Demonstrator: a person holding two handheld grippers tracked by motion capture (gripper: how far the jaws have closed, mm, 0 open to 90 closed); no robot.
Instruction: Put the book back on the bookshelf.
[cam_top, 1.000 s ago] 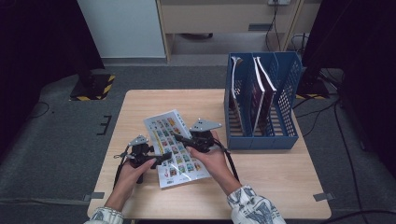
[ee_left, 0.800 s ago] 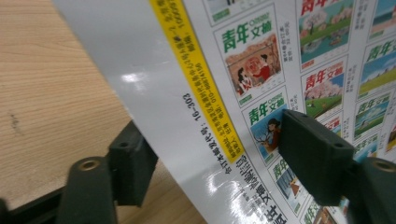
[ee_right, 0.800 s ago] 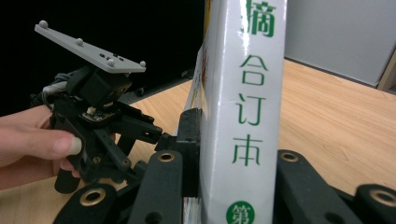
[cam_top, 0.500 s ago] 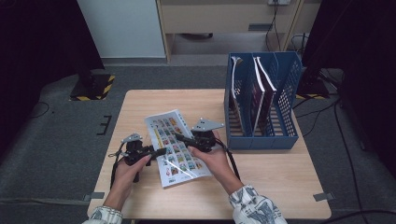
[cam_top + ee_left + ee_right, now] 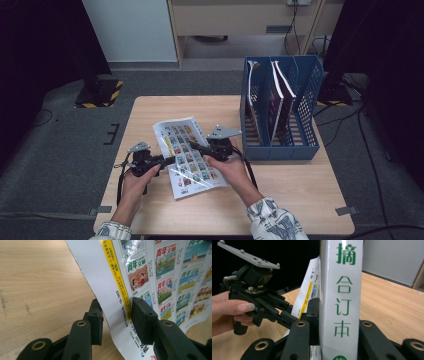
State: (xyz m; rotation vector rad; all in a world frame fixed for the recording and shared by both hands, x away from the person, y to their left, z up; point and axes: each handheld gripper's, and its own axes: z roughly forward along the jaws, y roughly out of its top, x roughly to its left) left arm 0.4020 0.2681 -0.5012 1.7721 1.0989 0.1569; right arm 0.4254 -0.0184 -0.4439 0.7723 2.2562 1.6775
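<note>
Thick white book with a grid of colourful cover pictures [image 5: 187,151] lies at bench [image 5: 300,190] centre, 9 o'clock of the blue plastic file rack [image 5: 305,85]. Right tongs [image 5: 196,148] clamped across its white spine. Left tongs [image 5: 167,161] have just been closing, cover edge between the jaws; one pad touches, can't tell whether it's gripped.

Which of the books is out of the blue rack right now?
The book with the grid of small covers, out on the table between both grippers. The others stand upright in the rack.
</note>
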